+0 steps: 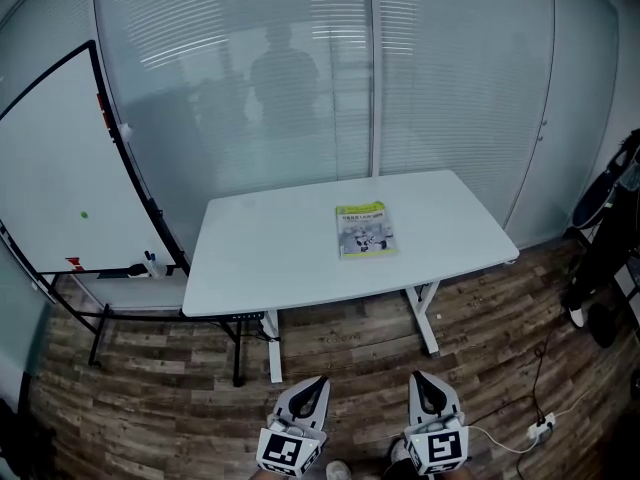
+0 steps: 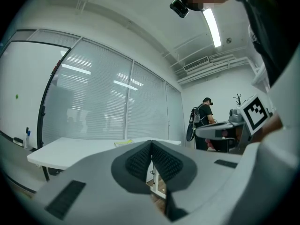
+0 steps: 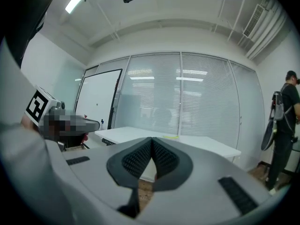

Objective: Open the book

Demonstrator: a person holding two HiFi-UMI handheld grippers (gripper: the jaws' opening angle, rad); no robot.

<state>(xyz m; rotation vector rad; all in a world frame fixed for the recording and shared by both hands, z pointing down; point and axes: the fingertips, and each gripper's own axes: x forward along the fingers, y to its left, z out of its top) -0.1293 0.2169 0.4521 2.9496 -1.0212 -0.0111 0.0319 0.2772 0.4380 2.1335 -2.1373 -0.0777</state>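
Observation:
A closed book [image 1: 366, 230] with a green-edged cover lies flat on the white table [image 1: 260, 258], right of its middle. From the gripper views it is a thin yellow-green sliver [image 2: 123, 143] [image 3: 171, 137] on the tabletop. My left gripper [image 1: 312, 388] and right gripper [image 1: 428, 386] hang low at the bottom of the head view, well short of the table's near edge, pointing level toward it. Both are shut, tips touching, with nothing between them [image 2: 151, 144] [image 3: 152, 140].
A whiteboard on a black stand [image 1: 60, 178] leans at the left. A frosted glass wall [image 1: 330, 78] runs behind the table. Bags hang on a rack [image 1: 610, 238] at the right. A cable and power strip [image 1: 540, 428] lie on the wood floor. A person [image 2: 205, 118] stands off to the right.

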